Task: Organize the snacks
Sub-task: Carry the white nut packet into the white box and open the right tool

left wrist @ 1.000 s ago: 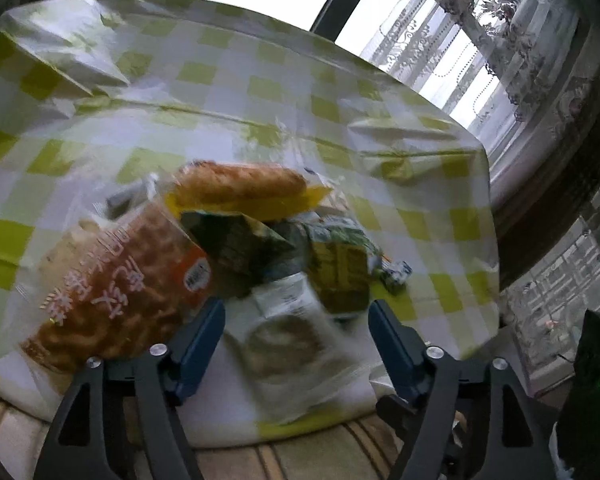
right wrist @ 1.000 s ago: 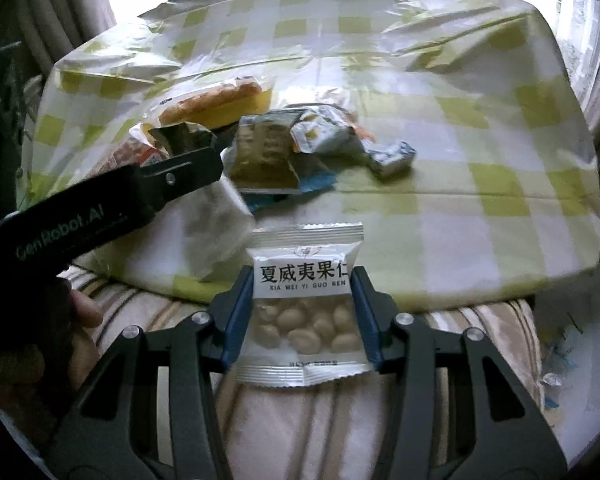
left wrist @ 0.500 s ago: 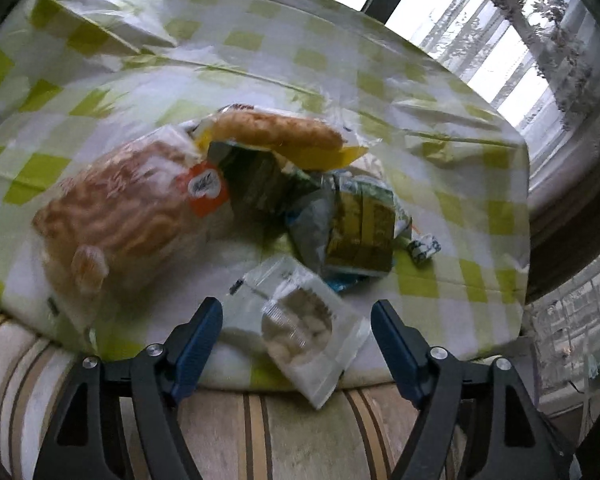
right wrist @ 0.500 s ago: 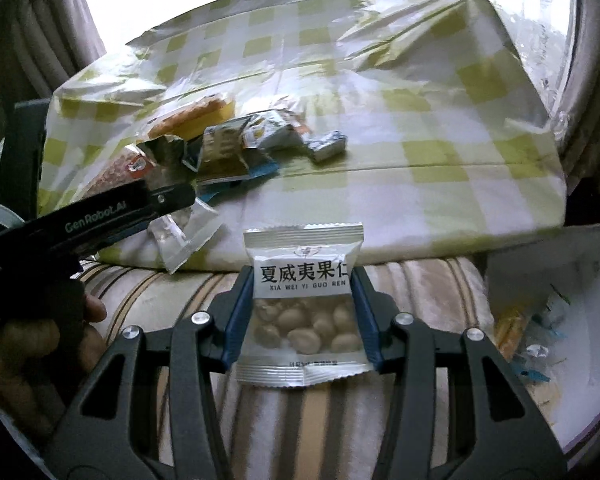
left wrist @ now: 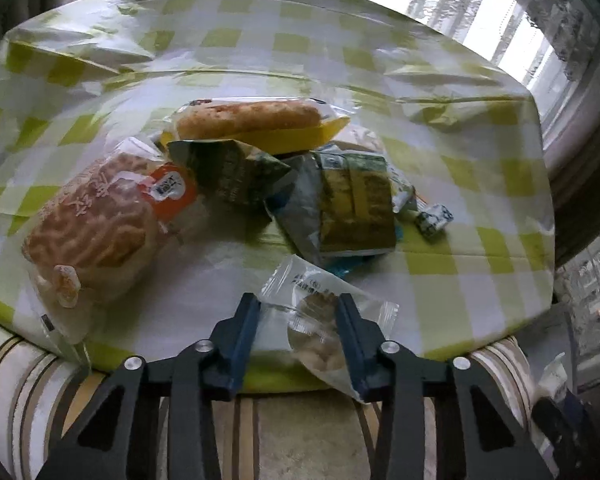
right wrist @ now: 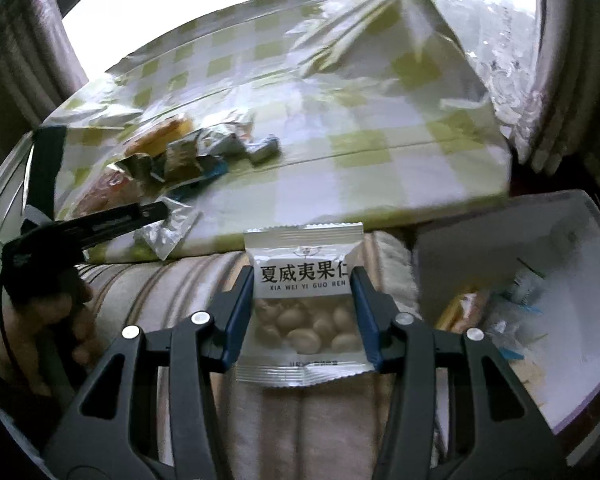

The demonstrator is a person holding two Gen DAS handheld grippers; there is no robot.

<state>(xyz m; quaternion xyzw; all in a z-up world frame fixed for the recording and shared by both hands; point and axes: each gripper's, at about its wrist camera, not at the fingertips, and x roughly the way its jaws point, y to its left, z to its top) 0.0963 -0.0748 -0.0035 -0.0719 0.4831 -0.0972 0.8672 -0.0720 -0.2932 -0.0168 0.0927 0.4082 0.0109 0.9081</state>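
Both the left gripper (left wrist: 296,320) and the right gripper (right wrist: 302,300) are built alike: black angular linkage arms are joined by silver round screws, and dark blue flat fingers (left wrist: 242,332) are fitted at the tips.

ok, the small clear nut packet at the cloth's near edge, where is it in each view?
Left wrist: small clear nut packet bottom centre, between the closing left gripper's fingers.
Right wrist: left of centre, at that gripper's tip.
Shared landmark: green-and-white checked tablecloth.

Upright macadamia packet (right wrist: 305,308) clamped between jaws. Clear nut packet (left wrist: 320,320) tilted at surface (left wrist: 440,280) edge; bread (left wrist: 96,232), wrappers heaped beyond.
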